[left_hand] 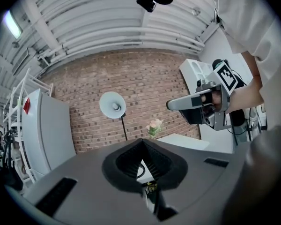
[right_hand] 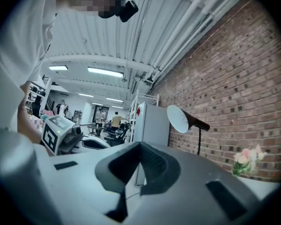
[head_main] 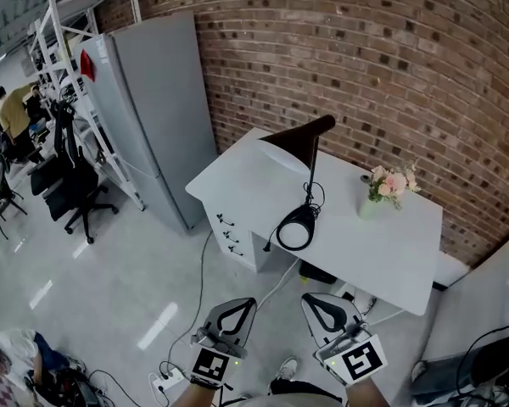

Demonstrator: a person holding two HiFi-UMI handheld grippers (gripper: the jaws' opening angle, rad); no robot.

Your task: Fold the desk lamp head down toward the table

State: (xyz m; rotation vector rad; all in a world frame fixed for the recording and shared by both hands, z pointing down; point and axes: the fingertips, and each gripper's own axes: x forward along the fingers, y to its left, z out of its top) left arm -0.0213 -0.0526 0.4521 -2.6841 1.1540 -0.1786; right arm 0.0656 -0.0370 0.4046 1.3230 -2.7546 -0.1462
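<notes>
1. The desk lamp [head_main: 310, 176] is standing on the white desk [head_main: 390, 253]. Its round base [head_main: 295, 230] is sitting close to the front edge, and its dark head [head_main: 299, 138] is reaching up over the back-left part, not yet folded.
2. The left gripper [head_main: 237, 305] and right gripper [head_main: 318, 302] are hovering side by side in front of the desk, well apart from the lamp. Both are clenched tip to tip on nothing.
3. Pressing the head down with clenched jaws is risking a slip off the smooth shade. With the base so near the front edge, a hard push may be tipping the lamp or sliding it off. Where the neck hinges is probably at the top of the pole, though the views are too small to confirm it.
4. A vase of flowers [head_main: 388, 185] is standing near the back edge, to the right of the lamp, within reach of a swinging elbow. A cable [head_main: 276, 291] is trailing from the desk across the floor, lying in the approach path. A grey cabinet [head_main: 148, 100] is flanking the desk's left side.
</notes>
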